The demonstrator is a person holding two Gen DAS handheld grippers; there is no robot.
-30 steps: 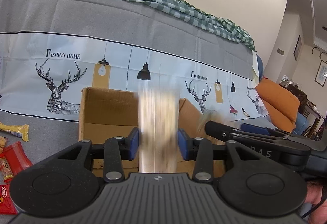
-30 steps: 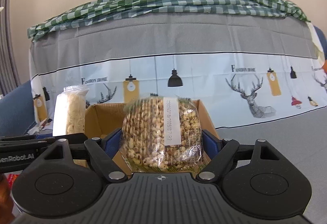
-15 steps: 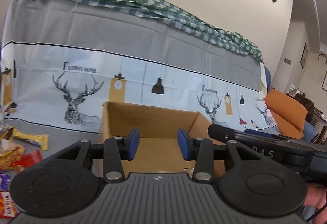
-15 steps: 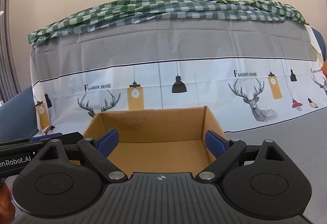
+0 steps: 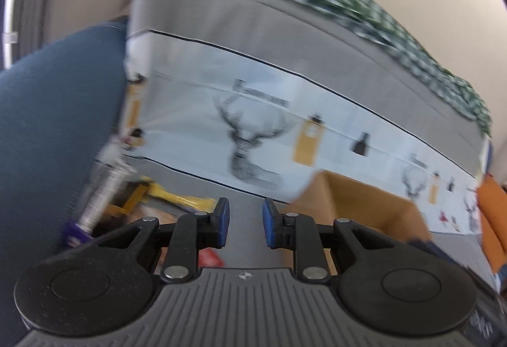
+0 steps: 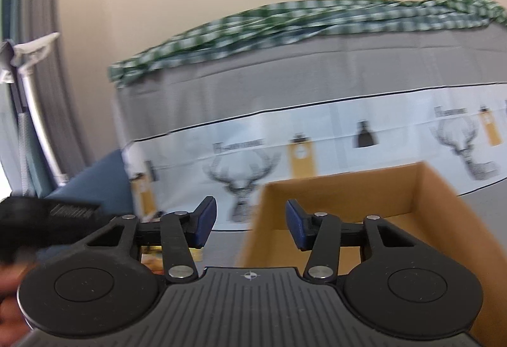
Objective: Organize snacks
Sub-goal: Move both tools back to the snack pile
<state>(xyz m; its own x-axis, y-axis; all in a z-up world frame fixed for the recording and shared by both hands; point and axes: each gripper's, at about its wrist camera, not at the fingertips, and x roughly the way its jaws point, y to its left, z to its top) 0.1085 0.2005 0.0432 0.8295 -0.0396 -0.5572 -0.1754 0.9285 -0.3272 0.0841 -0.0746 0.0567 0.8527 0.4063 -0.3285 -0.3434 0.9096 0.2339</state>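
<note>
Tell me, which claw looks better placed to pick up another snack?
Probably the left claw: it is open and empty, pointing toward the loose snacks on the grey table. The right claw, also open and empty, faces the cardboard box.

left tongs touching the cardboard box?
Apart. Left wrist view: left tongs open with bare grey cloth between them; cardboard box sits off to the right.

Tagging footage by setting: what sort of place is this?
Probably a home living room: a deer-print cloth with a checked cloth on top, an orange cushion, and a cardboard box.
</note>
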